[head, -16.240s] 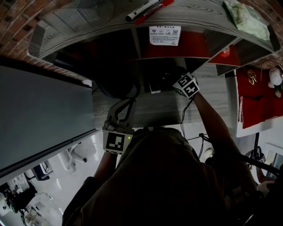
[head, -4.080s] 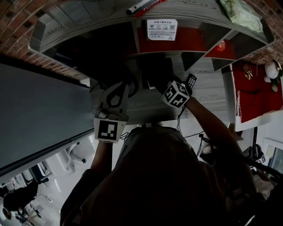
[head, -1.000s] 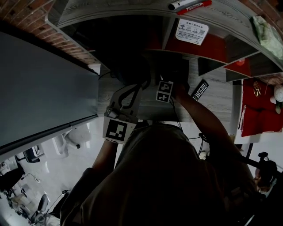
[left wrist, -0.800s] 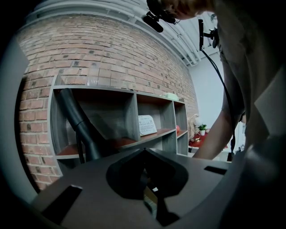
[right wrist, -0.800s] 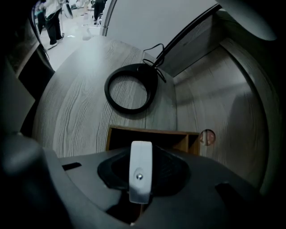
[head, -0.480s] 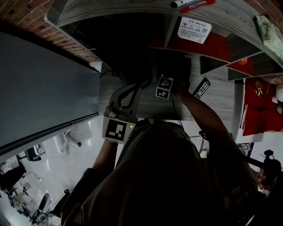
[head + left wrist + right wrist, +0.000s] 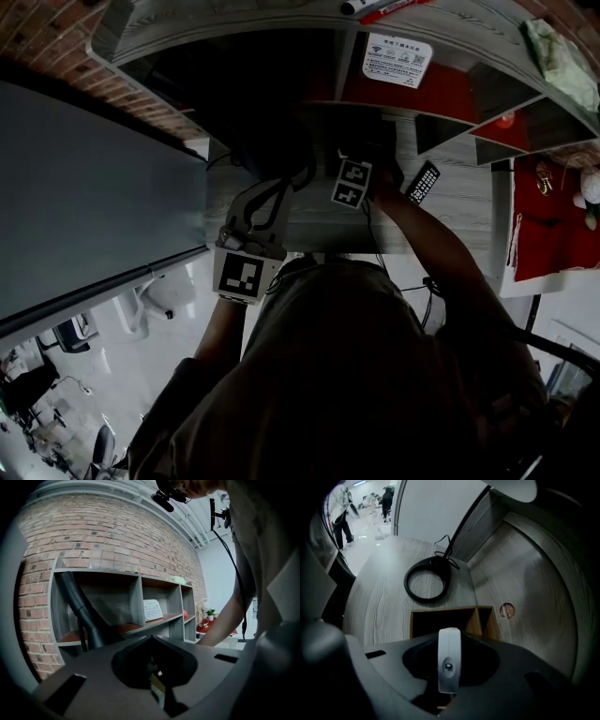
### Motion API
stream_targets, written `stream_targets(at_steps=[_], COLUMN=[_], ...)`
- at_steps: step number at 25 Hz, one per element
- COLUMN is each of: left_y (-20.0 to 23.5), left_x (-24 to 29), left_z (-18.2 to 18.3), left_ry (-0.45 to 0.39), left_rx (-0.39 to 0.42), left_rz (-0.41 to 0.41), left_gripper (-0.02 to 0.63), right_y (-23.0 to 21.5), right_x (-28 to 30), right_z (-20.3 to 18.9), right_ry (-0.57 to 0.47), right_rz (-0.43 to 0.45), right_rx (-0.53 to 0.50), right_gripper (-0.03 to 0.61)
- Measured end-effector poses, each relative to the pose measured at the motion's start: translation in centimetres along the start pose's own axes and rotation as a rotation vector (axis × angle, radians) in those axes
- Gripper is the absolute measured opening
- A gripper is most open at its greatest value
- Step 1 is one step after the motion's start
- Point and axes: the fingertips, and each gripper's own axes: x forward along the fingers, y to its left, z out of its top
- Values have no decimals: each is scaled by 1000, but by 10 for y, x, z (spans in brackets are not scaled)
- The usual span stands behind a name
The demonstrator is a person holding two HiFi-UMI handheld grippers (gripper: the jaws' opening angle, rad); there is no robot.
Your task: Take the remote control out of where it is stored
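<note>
The right gripper (image 7: 449, 641) is clamped on the thin sides of the white remote (image 7: 449, 660), whose far end is over the box (image 7: 483, 620) just ahead of the jaws, so a roll on lifting could twist it loose into the box; the left gripper (image 7: 151, 639) has its jaws together, empty.
</note>
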Motion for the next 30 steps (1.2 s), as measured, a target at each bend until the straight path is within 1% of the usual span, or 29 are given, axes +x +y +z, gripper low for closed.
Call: stream_targets(at_steps=[3, 6, 11, 13, 16, 19, 26, 28, 30], left_y=[0, 0, -2, -4, -6, -6, -5, -5, -5], left_x=[0, 0, 5, 7, 11, 15, 29, 32, 33], left_z=[1, 2, 5, 3, 8, 13, 31, 36, 40], left_ry=[-1, -3, -3, 11, 1, -10, -44, -56, -64], left_rx=[2, -1, 12, 15, 16, 19, 40, 48, 57], left_rz=[1, 2, -11, -18, -28, -34, -52, -53, -55], left_gripper=[11, 11, 11, 11, 11, 11, 11, 11, 11], right_y=[-8, -19, -35, -43, -53, -62, -82, -86, -89], right_x=[-18, -42, -86, -109, -147, -186, -272, -298, -324], right_z=[7, 15, 20, 19, 16, 9, -4, -6, -7], right_ry=[-56, -103, -195, -258, -367, -453, -635, -709, -772], right_rz=[-1, -46, -80, -100, -129, -180, -317, -355, -391], right_rx=[60, 73, 155, 207, 301, 375, 514, 537, 520], right_gripper=[84, 84, 84, 84, 84, 84, 84, 84, 84])
